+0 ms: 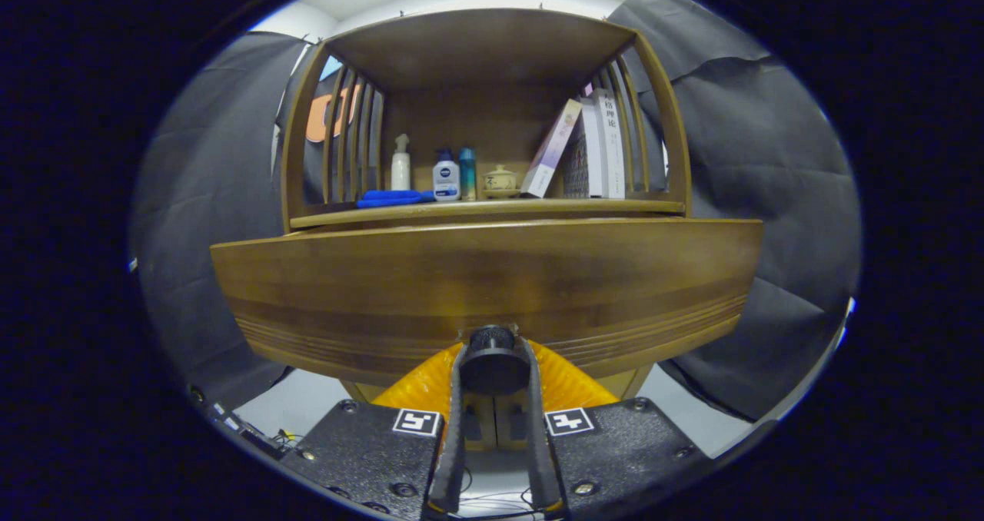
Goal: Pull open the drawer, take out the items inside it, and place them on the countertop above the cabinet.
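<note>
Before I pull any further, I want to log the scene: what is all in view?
drawer front: one, brown wood, just ahead of the tongs
knob: one, black, on the drawer front, between the fingers
countertop: one, brown wood, above the drawer
spray bottle: one, white, on the countertop
lotion bottle: one, white with blue, beside the spray bottle
can: one, teal, right of the lotion bottle
small pot: one, cream, mid-countertop
blue item: one, flat, front left
books: several, pale, leaning at right
tongs: one, black fingers, shut on knob
</note>
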`<control>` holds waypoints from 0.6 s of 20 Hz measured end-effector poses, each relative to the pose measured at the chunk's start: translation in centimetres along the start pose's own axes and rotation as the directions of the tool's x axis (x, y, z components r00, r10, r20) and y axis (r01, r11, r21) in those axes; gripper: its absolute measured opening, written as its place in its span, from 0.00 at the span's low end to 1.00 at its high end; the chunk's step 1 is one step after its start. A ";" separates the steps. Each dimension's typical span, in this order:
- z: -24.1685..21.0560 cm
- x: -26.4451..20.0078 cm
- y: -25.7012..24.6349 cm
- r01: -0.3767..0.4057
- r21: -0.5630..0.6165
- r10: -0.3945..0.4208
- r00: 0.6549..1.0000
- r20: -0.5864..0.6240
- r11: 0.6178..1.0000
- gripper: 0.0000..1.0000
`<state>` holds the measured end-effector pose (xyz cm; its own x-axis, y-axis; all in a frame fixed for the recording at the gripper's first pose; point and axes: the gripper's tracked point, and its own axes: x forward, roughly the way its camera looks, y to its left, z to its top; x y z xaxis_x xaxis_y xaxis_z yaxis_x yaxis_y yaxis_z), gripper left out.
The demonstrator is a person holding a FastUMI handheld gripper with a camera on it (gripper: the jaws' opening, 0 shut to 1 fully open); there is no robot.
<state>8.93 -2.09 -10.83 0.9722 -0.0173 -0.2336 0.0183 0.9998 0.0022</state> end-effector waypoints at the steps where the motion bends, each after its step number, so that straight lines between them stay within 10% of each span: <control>1: 0.0 -0.1 0.0 -0.002 0.001 0.002 1.000 -0.004 1.000 0.37; 12: 0.0 -0.3 0.0 -0.015 -0.005 0.014 0.999 -0.034 1.000 0.37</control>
<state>8.64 -2.08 -10.79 0.9638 -0.0027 -0.2665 0.0029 1.0000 0.0003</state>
